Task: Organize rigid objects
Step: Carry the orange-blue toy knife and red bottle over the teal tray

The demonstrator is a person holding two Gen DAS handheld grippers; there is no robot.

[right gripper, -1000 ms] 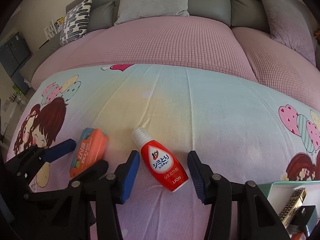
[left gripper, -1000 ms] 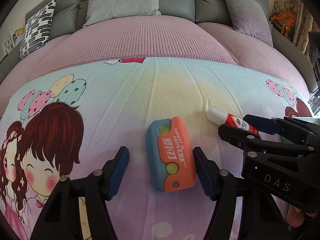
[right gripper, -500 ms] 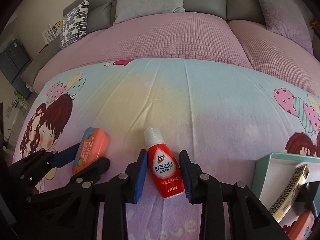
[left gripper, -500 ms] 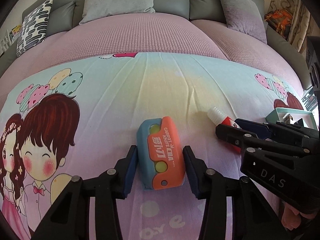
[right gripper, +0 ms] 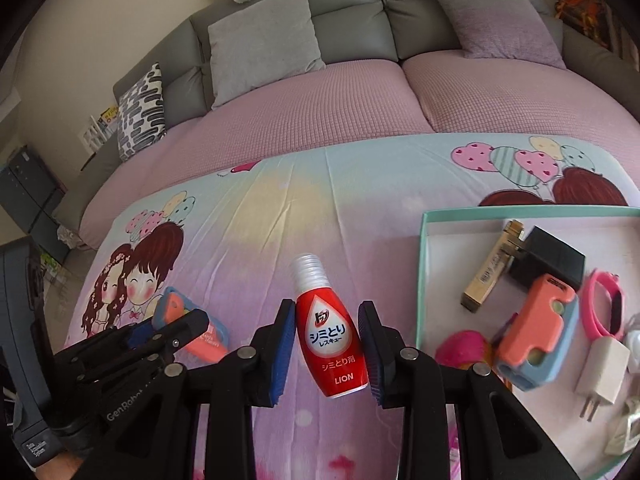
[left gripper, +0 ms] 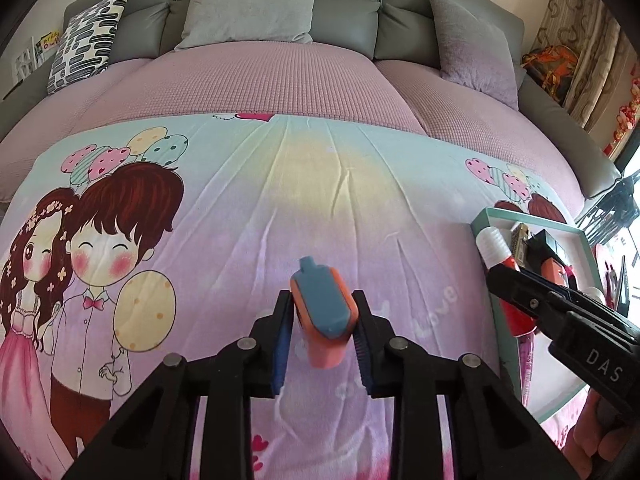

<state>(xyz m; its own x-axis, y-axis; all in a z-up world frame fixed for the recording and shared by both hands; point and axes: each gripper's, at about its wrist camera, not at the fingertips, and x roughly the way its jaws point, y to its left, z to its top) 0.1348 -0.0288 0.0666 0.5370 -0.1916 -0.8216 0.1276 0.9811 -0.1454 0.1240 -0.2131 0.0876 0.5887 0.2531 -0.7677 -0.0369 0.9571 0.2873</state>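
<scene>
My left gripper (left gripper: pixel 321 322) is shut on an orange and blue carrot knife (left gripper: pixel 323 312) and holds it above the cartoon bedsheet. My right gripper (right gripper: pixel 328 340) is shut on a red stain-remover bottle (right gripper: pixel 330 332) with a clear cap, also lifted. The knife shows at the left of the right wrist view (right gripper: pixel 192 328). The bottle shows at the right of the left wrist view (left gripper: pixel 506 280), over the edge of the teal-rimmed box (left gripper: pixel 496 312).
The open box (right gripper: pixel 422 280) at the right holds a second orange and blue knife (right gripper: pixel 536 328), a black adapter (right gripper: pixel 548 260), a gold tube (right gripper: pixel 490 272), a pink band (right gripper: pixel 600 304) and a white plug (right gripper: pixel 604 364). Cushions and a grey headboard lie beyond.
Both grippers have closed on their objects and lifted them off the sheet. The knife has turned in my left gripper. The right gripper has moved toward the box.
</scene>
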